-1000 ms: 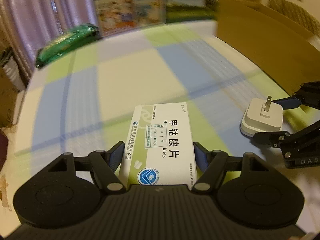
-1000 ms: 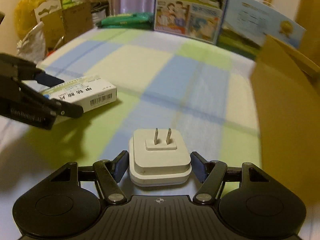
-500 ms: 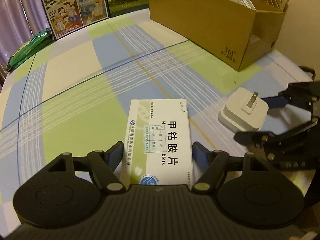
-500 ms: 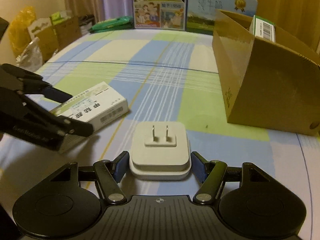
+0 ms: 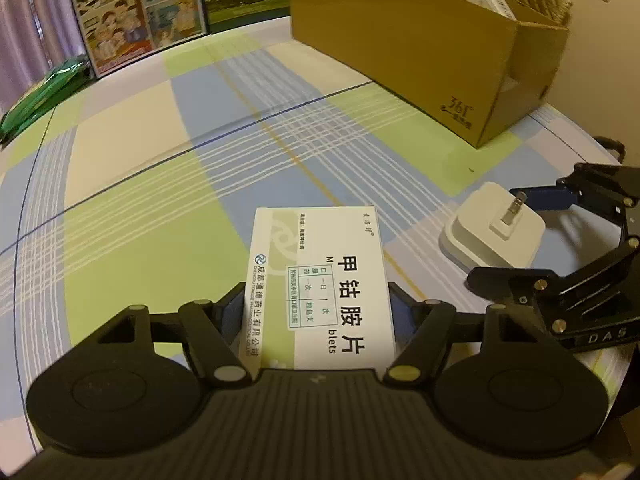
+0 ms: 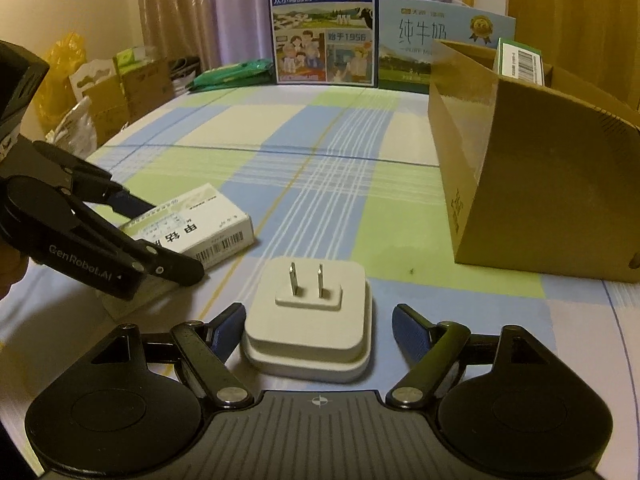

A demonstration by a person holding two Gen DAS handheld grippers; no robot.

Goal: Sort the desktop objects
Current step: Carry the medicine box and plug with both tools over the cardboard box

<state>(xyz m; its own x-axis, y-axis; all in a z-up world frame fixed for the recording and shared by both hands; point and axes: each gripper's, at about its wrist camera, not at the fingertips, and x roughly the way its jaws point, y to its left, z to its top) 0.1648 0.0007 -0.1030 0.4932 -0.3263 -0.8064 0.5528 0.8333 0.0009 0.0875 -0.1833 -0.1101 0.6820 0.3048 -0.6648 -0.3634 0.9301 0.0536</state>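
1. I am gripping the medicine box [image 5: 320, 280] in the left tongs [image 5: 318, 312]; both blue pads are pressing its long sides, and its far end is reaching out over the checked cloth of the bench [image 5: 160, 184]. Whether it is resting on the cloth or lifted, I cannot tell for sure.
2. I am holding the right tongs [image 6: 318, 320] around the white plug adapter [image 6: 310, 316], which is lying prongs-up on the bench. The left pad is touching or nearly touching it, while the right pad is standing clear with a visible gap, so I am reading these tongs as released, not clamped.
3. The cardboard box [image 6: 532, 184] is sitting open at the right side of the bench, well apart from both items. A green-and-white carton [image 6: 520, 62] is already poking out of it, so I am judging that some sorting is done.
4. What I am seeing as left: closing on the adapter, then carrying both pieces over the box wall and dropping them in.
5. Milk cartons [image 6: 324, 24] are standing along the far edge, untouched.
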